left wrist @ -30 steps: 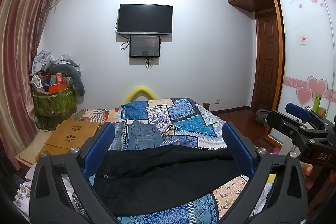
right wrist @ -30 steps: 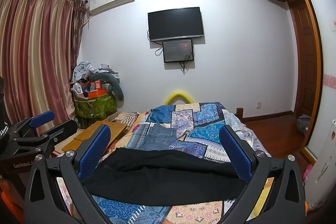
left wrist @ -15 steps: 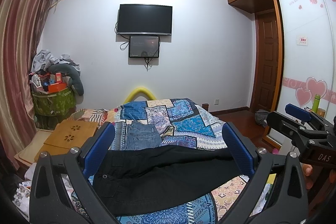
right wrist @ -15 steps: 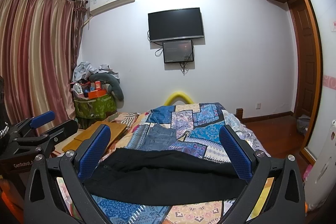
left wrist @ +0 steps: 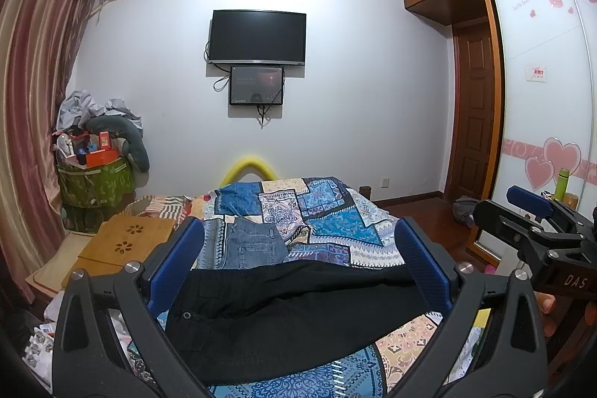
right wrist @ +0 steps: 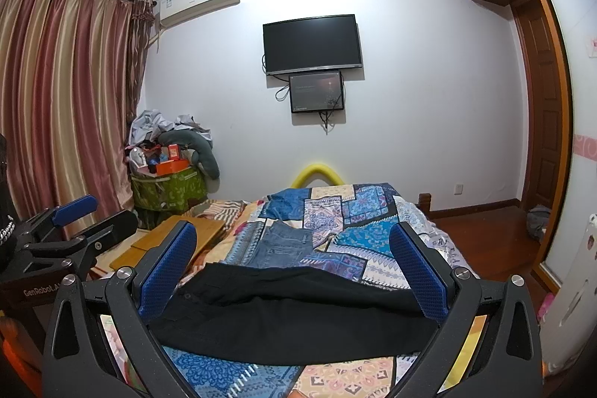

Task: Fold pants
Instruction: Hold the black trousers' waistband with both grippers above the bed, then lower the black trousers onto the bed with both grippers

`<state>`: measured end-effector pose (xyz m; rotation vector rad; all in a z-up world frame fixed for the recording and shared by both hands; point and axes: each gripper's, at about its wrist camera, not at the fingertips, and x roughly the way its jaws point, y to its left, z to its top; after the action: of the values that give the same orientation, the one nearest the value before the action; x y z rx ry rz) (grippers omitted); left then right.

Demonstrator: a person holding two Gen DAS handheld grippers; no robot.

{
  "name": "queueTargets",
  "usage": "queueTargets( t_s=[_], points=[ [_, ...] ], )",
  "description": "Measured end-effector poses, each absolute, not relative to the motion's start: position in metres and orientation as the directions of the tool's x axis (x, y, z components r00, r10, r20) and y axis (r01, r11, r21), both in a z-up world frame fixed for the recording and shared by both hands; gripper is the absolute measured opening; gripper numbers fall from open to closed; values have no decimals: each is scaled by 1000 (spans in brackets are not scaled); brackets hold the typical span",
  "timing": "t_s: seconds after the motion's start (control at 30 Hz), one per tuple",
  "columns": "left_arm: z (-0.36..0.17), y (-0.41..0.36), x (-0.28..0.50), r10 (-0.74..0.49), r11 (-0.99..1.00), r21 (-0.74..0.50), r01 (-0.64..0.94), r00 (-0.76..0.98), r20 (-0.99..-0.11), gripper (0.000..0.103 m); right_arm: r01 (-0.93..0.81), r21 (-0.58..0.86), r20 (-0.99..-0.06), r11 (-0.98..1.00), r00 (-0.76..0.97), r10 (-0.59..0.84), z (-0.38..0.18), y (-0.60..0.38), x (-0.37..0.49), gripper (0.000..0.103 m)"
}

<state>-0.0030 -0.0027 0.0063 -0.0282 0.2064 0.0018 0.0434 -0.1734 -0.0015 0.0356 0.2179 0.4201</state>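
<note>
Black pants [left wrist: 283,316] lie flat across the near end of the bed, waist with a button to the left; they also show in the right wrist view [right wrist: 298,312]. My left gripper [left wrist: 298,263] is open and empty, held above the pants. My right gripper [right wrist: 294,260] is open and empty, also above them. Each gripper shows in the other's view: the right gripper [left wrist: 537,222] at the right, the left gripper [right wrist: 74,226] at the left.
Folded blue jeans [left wrist: 253,245] lie on the patchwork bedspread [left wrist: 335,211] beyond the black pants. A wooden lap table [left wrist: 123,241] and a green basket of clutter [left wrist: 93,181] stand left. A wardrobe [left wrist: 541,99] and door are right.
Both grippers have barely moved; the left wrist view has shifted very slightly. The pants lie as before.
</note>
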Motion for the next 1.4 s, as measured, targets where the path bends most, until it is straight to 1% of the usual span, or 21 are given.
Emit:
queueTargets(
  t_s=[1.0,1.13,1.27,1.4],
  points=[
    [-1,5,6,3,999,-47,-14,977,-215,103,-406,57,-221,912,886,408,-5,-167,56,103],
    [-5,13,25,8,998,-55,-22,972,-234,103,-408,48,-238,912,882,407,-9,-163,69,103],
    [-12,28,57,5,997,-70,-26,962,-272,103,-416,44,-267,908,871,412,-17,-156,91,103],
    [-27,43,96,38,996,-66,-62,949,-314,103,-426,55,-300,903,855,422,-28,-150,122,103]
  ],
)
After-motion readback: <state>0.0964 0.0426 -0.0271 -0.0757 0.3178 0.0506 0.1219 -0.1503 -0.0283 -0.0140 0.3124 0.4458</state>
